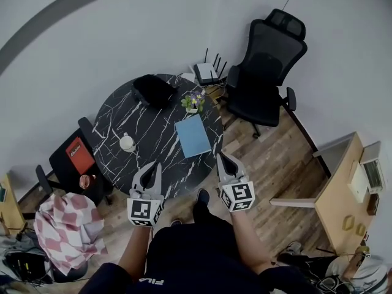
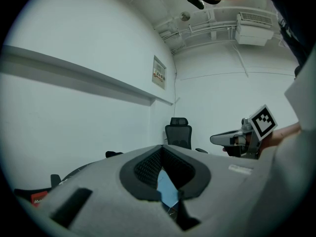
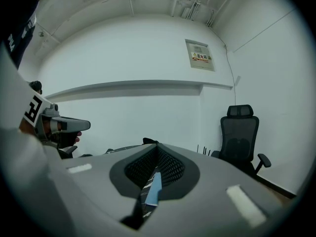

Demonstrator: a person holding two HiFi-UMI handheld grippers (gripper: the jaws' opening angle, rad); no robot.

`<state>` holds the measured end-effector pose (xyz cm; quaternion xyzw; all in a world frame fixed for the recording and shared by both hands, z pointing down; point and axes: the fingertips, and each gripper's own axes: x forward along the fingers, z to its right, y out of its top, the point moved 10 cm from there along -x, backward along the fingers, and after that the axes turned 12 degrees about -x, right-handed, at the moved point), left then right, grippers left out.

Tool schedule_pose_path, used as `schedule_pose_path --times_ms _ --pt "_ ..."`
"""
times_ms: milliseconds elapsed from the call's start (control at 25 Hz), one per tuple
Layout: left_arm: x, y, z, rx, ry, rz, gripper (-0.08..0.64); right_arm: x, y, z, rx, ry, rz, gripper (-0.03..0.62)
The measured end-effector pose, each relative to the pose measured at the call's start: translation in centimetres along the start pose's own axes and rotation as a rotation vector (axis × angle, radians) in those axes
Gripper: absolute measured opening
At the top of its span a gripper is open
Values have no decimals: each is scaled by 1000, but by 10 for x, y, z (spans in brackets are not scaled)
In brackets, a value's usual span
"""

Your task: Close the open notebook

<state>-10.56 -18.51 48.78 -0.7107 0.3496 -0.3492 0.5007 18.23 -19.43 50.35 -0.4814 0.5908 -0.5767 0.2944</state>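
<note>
Blue notebook (image 1: 193,136) lies flat on the black tabletop (image 1: 153,122), ahead of both grippers. Left gripper (image 1: 154,169) and right gripper (image 1: 223,159): jaws together, nothing held. Looks light, thin, cover bendy; take it at the free edge, opposite the spine.

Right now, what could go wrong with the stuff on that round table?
The little flower pot stands just past the blue notebook; a tool reaching too far might tip it. The notebook lies near the table edge, so a push could slide it off. The left tool and right tool are both shut, so they could only shove, not grip.
</note>
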Motion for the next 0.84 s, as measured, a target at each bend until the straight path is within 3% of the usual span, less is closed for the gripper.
schedule_pose_path --times_ms 840 --pt "1 -2 -3 3 -9 -18 -4 -7 1 -1 0 -21 15 9"
